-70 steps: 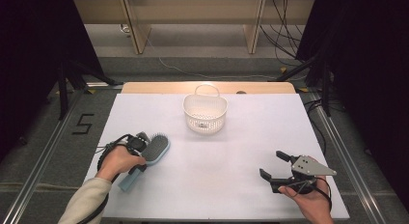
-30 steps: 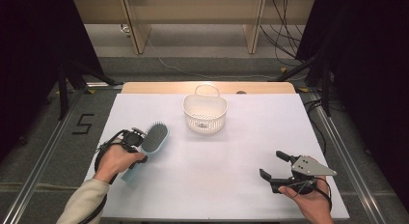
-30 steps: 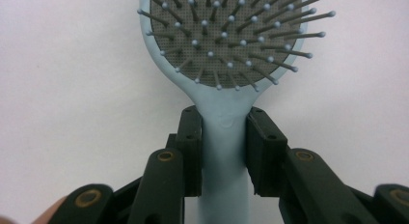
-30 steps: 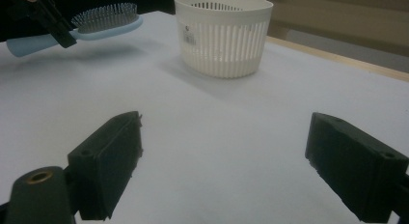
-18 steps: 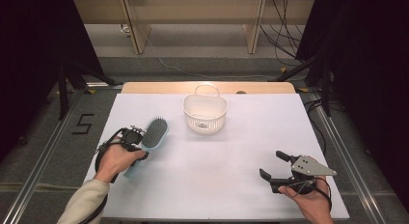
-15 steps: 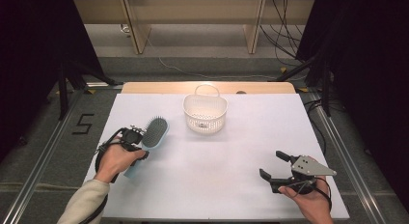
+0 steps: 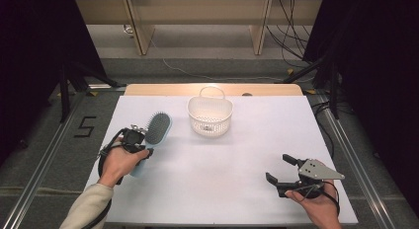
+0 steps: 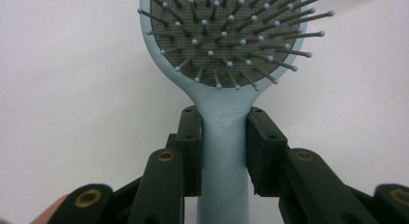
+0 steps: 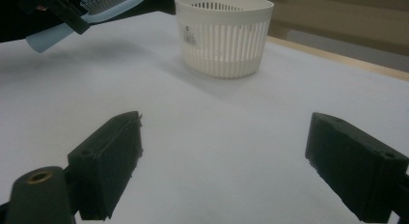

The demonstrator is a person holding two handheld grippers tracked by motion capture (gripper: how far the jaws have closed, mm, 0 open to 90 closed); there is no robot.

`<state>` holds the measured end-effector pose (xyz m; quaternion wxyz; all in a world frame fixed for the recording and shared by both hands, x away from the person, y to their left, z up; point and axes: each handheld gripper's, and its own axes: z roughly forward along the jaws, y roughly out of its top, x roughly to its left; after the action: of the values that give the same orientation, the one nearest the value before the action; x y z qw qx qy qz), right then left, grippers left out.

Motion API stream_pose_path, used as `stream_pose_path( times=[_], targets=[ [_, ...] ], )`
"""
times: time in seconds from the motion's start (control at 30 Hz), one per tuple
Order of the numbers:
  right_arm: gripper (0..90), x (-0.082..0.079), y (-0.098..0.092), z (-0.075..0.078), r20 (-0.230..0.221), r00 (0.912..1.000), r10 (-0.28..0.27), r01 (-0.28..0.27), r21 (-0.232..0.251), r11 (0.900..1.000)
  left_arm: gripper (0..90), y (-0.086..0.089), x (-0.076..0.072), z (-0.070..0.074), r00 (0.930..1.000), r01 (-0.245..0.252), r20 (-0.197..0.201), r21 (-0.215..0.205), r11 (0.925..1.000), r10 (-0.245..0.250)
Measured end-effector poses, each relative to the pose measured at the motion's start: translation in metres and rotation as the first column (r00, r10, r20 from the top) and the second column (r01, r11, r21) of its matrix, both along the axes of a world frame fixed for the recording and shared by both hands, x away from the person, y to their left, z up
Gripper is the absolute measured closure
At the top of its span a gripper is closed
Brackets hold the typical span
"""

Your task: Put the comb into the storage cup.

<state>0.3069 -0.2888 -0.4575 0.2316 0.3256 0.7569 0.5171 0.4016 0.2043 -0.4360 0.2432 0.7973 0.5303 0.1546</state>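
Our left gripper [image 8: 224, 151] clamped on the brush [image 7: 154, 134] handle, brush lifted off the table [image 7: 237, 189] left of the basket [image 7: 210, 116], our right gripper [image 7: 279, 170] wide open, empty.

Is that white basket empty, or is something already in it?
Seemingly empty. The high view looks into the basket and shows only its pale floor; the brush is outside it, held in the left gripper.

A white slatted basket [image 7: 210, 116] stands near the far edge of the white table [image 7: 237, 170]
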Motion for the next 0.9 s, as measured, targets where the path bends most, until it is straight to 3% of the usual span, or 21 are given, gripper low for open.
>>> stream_pose_path(
  times=[0.47,0.9],
  targets=[
    [13.4,-0.0002,0.0001,0.0003,0.002,1.0000,0.000,0.000,0.000,1.000,69.7,-0.0004,-0.0007,0.0037,0.9964,-0.020,0.081,-0.027,0.9994,0.022],
    [13.4,-0.0002,0.0002,0.0002,0.003,1.0000,0.000,0.000,-0.001,1.000,69.7,-0.0001,-0.0011,0.0063,0.9885,-0.025,0.148,-0.047,0.9986,0.032]
  ],
)
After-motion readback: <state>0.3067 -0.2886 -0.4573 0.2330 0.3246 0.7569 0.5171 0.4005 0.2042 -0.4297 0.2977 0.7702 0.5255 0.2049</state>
